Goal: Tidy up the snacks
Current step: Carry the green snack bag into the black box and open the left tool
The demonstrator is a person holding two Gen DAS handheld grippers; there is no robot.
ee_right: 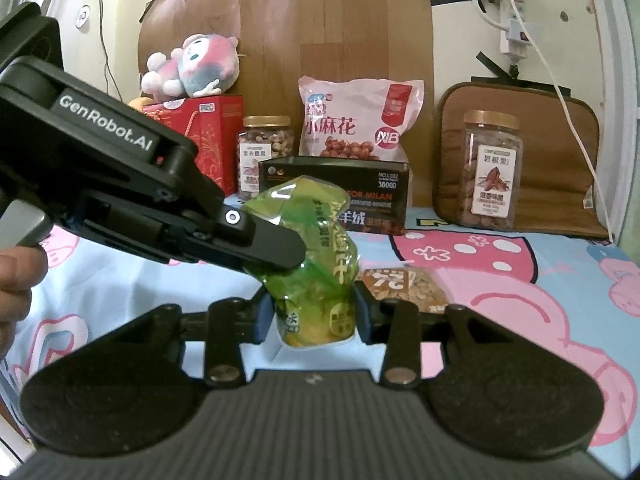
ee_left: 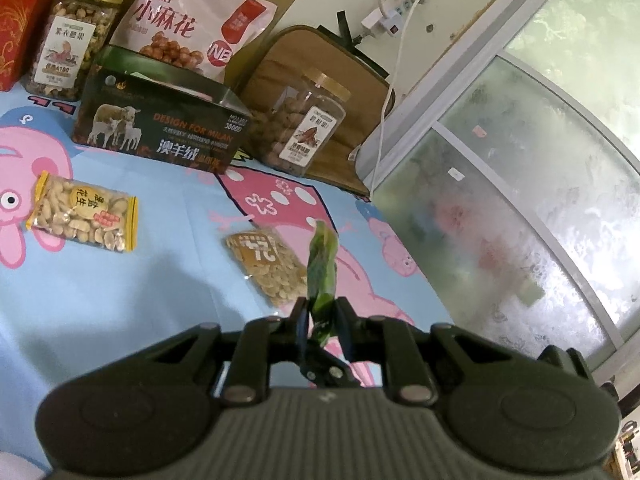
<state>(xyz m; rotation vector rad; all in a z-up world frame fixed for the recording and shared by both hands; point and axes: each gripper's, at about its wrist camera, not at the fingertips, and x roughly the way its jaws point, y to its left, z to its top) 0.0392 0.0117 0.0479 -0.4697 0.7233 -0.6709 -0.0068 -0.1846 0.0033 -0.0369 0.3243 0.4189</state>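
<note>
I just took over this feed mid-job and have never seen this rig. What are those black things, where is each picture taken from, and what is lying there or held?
No robot arm here: a person holds a two-finger gripper in each hand, with a camera looking along its fingers. One picture is from the left gripper, the other from the right gripper, which also shows the left one coming in from the side. Both grip the same green snack packet, the left shut on its edge, the right on its lower end. On the cartoon bedsheet lie a peanut packet, another nut packet, a dark open box, two nut jars and a pink snack bag.
</note>
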